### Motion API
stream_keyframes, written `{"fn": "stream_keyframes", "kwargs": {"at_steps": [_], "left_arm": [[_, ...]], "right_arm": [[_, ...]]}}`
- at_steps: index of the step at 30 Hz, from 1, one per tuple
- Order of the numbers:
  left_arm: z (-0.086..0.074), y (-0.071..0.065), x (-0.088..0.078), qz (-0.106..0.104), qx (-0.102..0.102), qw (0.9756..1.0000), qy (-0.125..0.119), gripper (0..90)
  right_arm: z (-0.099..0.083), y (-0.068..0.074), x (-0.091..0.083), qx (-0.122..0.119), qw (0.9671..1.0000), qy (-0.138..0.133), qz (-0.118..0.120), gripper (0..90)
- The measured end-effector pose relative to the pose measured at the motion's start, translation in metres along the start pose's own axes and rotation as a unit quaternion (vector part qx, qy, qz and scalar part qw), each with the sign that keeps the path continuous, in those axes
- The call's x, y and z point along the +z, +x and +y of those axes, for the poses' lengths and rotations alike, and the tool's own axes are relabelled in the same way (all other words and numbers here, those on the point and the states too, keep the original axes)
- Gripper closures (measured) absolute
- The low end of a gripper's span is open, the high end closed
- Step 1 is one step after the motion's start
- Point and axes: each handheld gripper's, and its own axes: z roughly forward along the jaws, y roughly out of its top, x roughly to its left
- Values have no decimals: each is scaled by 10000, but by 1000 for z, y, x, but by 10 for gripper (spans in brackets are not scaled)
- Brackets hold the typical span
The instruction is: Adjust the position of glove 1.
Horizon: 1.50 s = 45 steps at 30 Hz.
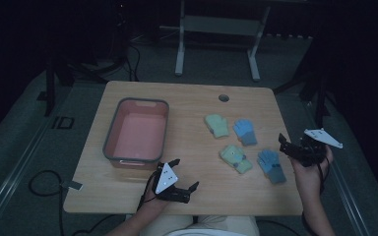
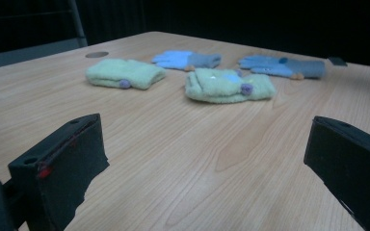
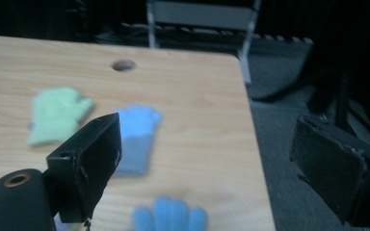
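Four small knit gloves lie on the right half of the wooden table [image 1: 192, 98]: a green glove [image 1: 217, 125] and a blue glove [image 1: 245, 131] farther back, another green glove [image 1: 236, 158] and another blue glove [image 1: 271, 165] nearer. My left gripper [image 1: 185, 173] hovers open near the front edge, left of the gloves, with nothing between its jaws. In the left gripper view [image 2: 204, 139] its jaws frame the green gloves [image 2: 229, 85] ahead. My right gripper [image 1: 284, 145] is open at the table's right edge, beside the blue gloves [image 3: 137, 134], holding nothing [image 3: 207, 139].
A pink bin with a grey rim [image 1: 111, 136] stands empty-looking on the table's left half. A round cable hole [image 1: 224, 98] sits near the far edge. Behind the table stands a white metal frame [image 1: 216, 29]; cables trail on the floor.
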Motion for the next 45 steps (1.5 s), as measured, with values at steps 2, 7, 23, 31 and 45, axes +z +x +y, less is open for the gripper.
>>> {"fn": "stream_keyframes", "kwargs": {"at_steps": [2, 7, 23, 31, 45], "left_arm": [[0, 0, 0, 2, -21, 10000, -12, 7], [0, 0, -1, 148, 37, 9999, -64, 7], [-1, 1, -2, 110, -10, 9999, -118, 7], [-1, -2, -1, 158, 133, 9998, -77, 7], [-1, 0, -2, 151, 47, 9998, -149, 7]], "right_arm": [[4, 3, 0, -41, 10000, -30, 64, 112], [24, 22, 8, -275, 9987, -46, 433, 156], [48, 73, 50, -601, 9934, 27, 975, 243], [56, 91, 72, -659, 9903, 66, 1225, 321], [57, 133, 122, -1022, 9831, 346, 1479, 484]]}}
